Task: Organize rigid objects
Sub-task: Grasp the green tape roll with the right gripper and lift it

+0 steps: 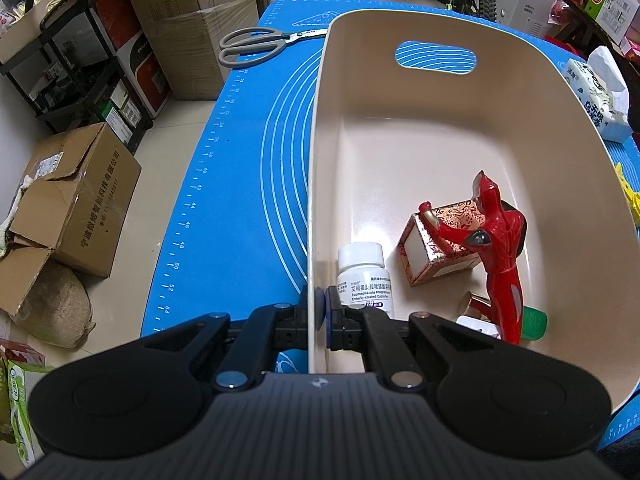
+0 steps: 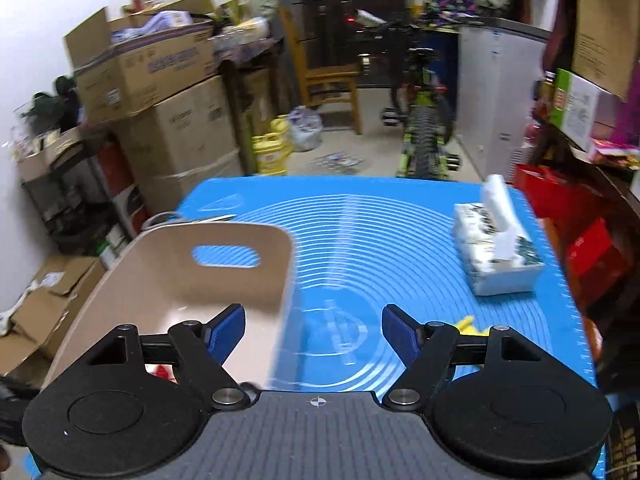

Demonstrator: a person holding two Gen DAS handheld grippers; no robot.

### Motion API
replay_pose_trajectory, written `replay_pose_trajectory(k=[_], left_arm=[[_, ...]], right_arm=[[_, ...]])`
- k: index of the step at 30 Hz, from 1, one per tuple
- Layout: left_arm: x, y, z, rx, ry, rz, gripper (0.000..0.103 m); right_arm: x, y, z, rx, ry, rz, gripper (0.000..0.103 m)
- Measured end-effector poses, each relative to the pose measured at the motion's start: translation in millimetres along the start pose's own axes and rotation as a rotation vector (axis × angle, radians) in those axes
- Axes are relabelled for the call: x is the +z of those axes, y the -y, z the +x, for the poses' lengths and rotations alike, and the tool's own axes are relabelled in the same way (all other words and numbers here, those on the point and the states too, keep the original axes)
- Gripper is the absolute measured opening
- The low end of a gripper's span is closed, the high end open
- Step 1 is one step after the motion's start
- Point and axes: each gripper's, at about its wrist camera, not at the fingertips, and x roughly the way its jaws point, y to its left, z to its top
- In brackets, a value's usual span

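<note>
A: Status on the beige bin point(image 1: 420, 128)?
B: Oval plastic tub with a handle cutout in the far wall, sitting on the blue silicone mat point(image 1: 248, 168) on the worktop. Left hand-held gripper point(image 1: 320, 308) is clenched on the bin's near-left wall, one pad outside, one inside.
A: Contents?
B: Left wrist view: white pill bottle point(image 1: 362, 276) just inside the wall by the gripper, red-and-gold patterned box point(image 1: 436, 244) mid-bin, red Ultraman-style figure point(image 1: 498, 248) leaning over the box. A gold-capped item and something with a green cap point(image 1: 534, 322) at the figure's base, both too hidden to identify.
A: Any readable text?
B: Bottle label reads "Esomeprazole Magnesium Enteric-coated Capsules" plus Chinese. Mat edge left of the bin has a ruler scale, numbers up to the 50s. Carton on the floor carries Chinese print.
A: Right side?
B: Right hand-held gripper point(image 2: 313, 330) is released, nothing between its blue pads, hovering over the mat just right of the bin. Frame is motion-blurred.
A: View differences?
B: Only the left view shows the bin's contents clearly, and the grey-handled scissors point(image 1: 256, 44) beyond the bin's left rim. The right view shows the whole tissue box point(image 2: 498, 252) well right of the bin, and a yellow item point(image 2: 468, 325) partly behind the right finger.
</note>
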Motion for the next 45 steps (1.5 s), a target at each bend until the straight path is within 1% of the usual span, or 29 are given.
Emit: replay_pose_trajectory(k=[7,11,14,19,24,29,36,38,39,41,42,45], left_arm=[[0.6,3.2,0.0,0.01,-0.002,0.004,0.008],[0.7,3.9,0.2,0.012,-0.002,0.004,0.008],[0.8,3.8,0.3,0.012,-0.002,0.004,0.008],[0.8,4.1,0.3,0.012,-0.003,0.002,0.008],[0.9,3.8,0.4,0.011,-0.003,0.002,0.008],[0.9,3.7,0.5,0.012,-0.003,0.003,0.008],[0.7,4.9,1.4,0.019,-0.004,0.008,0.009],[0.6,4.9,1.7,0.02,-0.003,0.009,0.009],[0.7,5.0,1.6,0.02,-0.004,0.009,0.009],[0.8,5.1,1.7,0.02,-0.004,0.009,0.009],[0.6,4.8,1.7,0.02,-0.004,0.008,0.009],[0.9,4.7,1.5,0.019,-0.005,0.004,0.009]], right_arm=[[-8.6,26.3,32.4,-0.096,-0.032,0.026,0.08],[-23.1,42.0,60.2,-0.145,-0.081,0.049,0.08],[-30.8,55.9,77.7,-0.163,-0.12,0.07,0.08],[-36.7,74.0,98.5,-0.183,-0.136,0.131,0.08],[-36.7,76.9,114.5,-0.207,-0.133,0.136,0.08],[-37.2,82.7,129.4,-0.227,-0.143,0.174,0.08],[-41.6,92.3,140.2,-0.245,-0.161,0.225,0.061],[-42.2,94.6,139.5,-0.244,-0.155,0.233,0.049],[-42.7,95.1,138.7,-0.247,-0.153,0.232,0.04],[-44.2,97.3,136.9,-0.243,-0.15,0.242,0.034],[-45.2,98.4,136.2,-0.246,-0.15,0.247,0.029],[-46.5,99.2,133.9,-0.242,-0.153,0.241,0.028]])
